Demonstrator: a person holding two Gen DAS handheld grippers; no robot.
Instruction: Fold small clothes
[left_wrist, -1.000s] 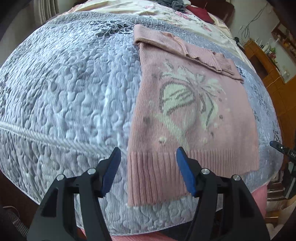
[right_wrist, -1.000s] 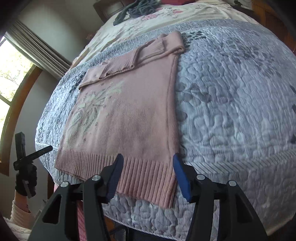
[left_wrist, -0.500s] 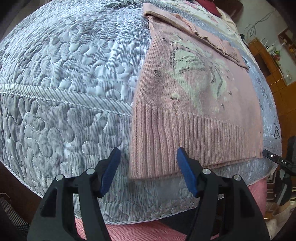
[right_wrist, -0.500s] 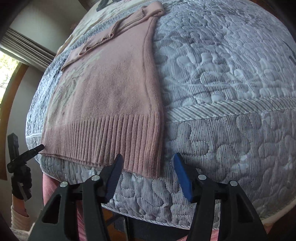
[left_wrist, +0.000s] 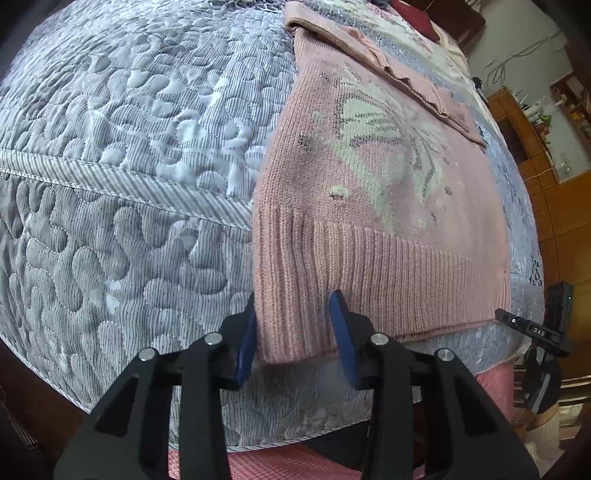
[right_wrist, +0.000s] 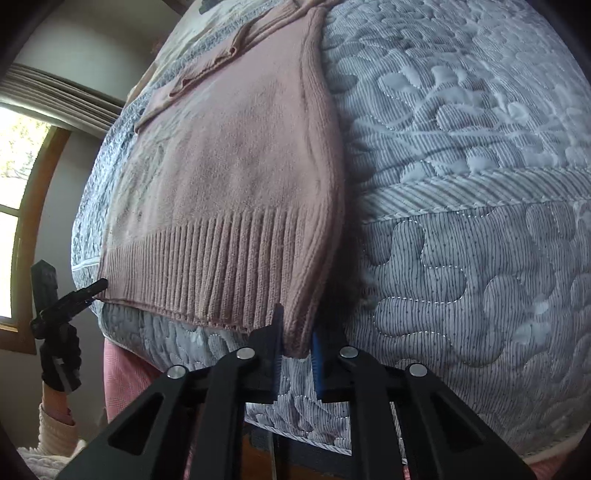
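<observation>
At frame centre, pink sweater (left_wrist: 376, 192) lies flat on quilted bed (left_wrist: 129, 155), hem over the edge. Left gripper (left_wrist: 295, 332) jaws apart round hem corner; right gripper (right_wrist: 297, 345) pinched onto other corner.

Daylight from window (right_wrist: 14, 184), overexposed; strong fisheye bulge, dark vignette corners, focus sharp.
</observation>
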